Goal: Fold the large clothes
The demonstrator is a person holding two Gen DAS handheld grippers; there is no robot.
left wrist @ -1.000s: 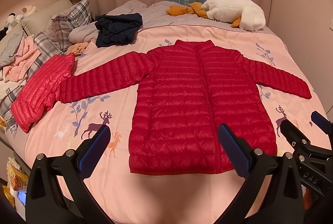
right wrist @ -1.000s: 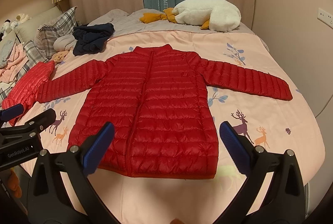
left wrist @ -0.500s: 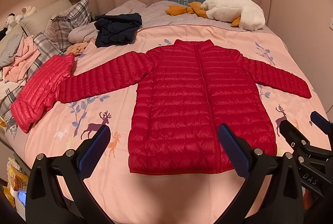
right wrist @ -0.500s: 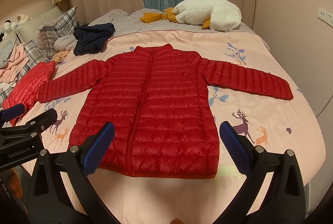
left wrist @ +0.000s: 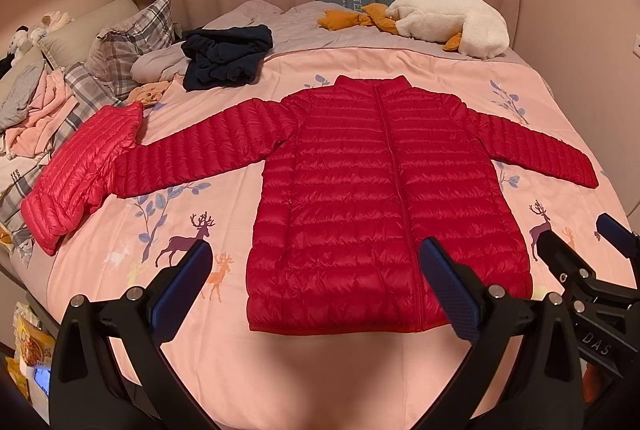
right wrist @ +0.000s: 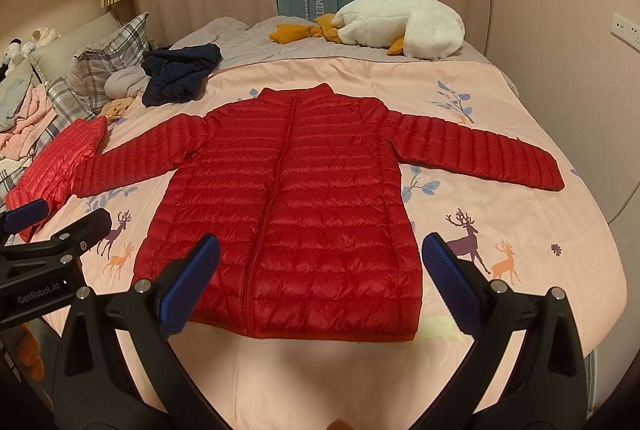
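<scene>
One red puffer jacket is spread flat mid-bed, sleeves at nine and three o'clock. Light, puffy, slippery handling is expected; cuffs are best pinched. Left gripper and right gripper are held agape, empty.

Bare pink sheet lies open along the near edge and on both sides of the spread red jacket. At far left, a folded pink-red jacket touches the left sleeve cuff, blocking that side. A navy garment heap and a plush goose occupy the far end.
</scene>
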